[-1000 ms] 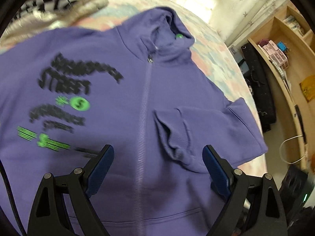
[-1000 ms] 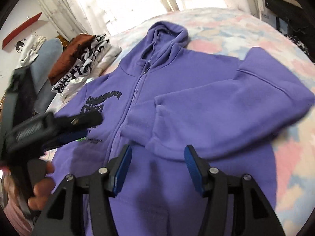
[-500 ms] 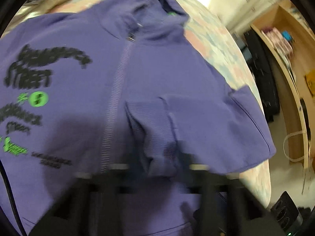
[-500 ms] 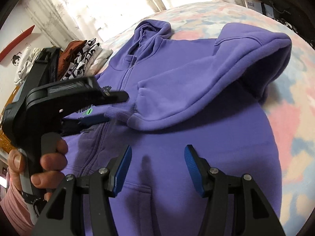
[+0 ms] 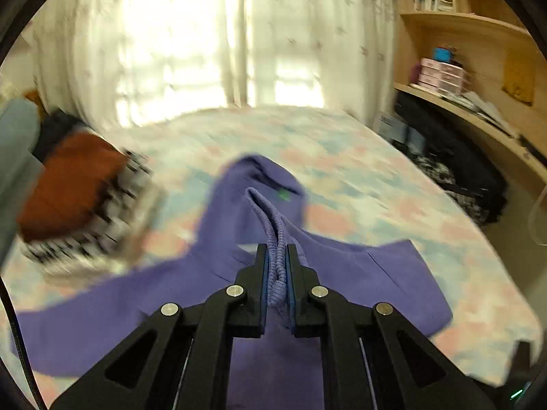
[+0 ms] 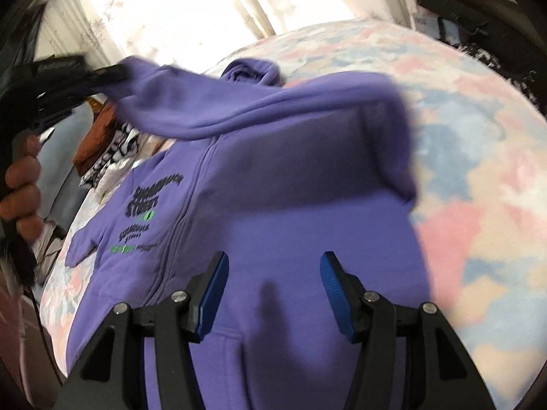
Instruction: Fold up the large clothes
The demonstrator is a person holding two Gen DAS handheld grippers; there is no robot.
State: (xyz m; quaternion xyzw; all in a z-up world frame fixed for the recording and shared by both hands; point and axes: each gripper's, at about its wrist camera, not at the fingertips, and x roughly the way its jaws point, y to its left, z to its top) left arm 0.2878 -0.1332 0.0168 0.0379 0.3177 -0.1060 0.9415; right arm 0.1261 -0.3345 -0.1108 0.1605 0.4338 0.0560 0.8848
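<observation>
Pile of clothes (image 5: pixel 82 205): lying at the left edge of the bed (image 5: pixel 359 177), rust-brown piece on top, black-and-white print below; blurred, so piece count not being judged.
Left hand (image 6: pixel 20 198): gripping the handle of the left gripper (image 5: pixel 276 266), far left in the right wrist view.
Left gripper: pinching the ribbed cuff (image 5: pixel 273 239) of the hoodie's sleeve (image 6: pixel 218 109) between closed jaws, nothing else caught in them; holding it raised above the garment.
Sleeve: stretching from the cuff across to the shoulder at right, hanging clear of the chest, casting a shadow on the fabric under it.
Purple hoodie (image 6: pixel 280 239): lying face up on the bed, zip running down the middle, hood (image 6: pixel 253 71) pointing toward the curtained window (image 5: pixel 212 34), black and green print on one chest panel.
Right gripper (image 6: pixel 273 287): hovering over the lower front of the hoodie, blue pads standing well apart, gripping nothing.
Wooden shelves (image 5: pixel 478 34): standing right of the bed.
</observation>
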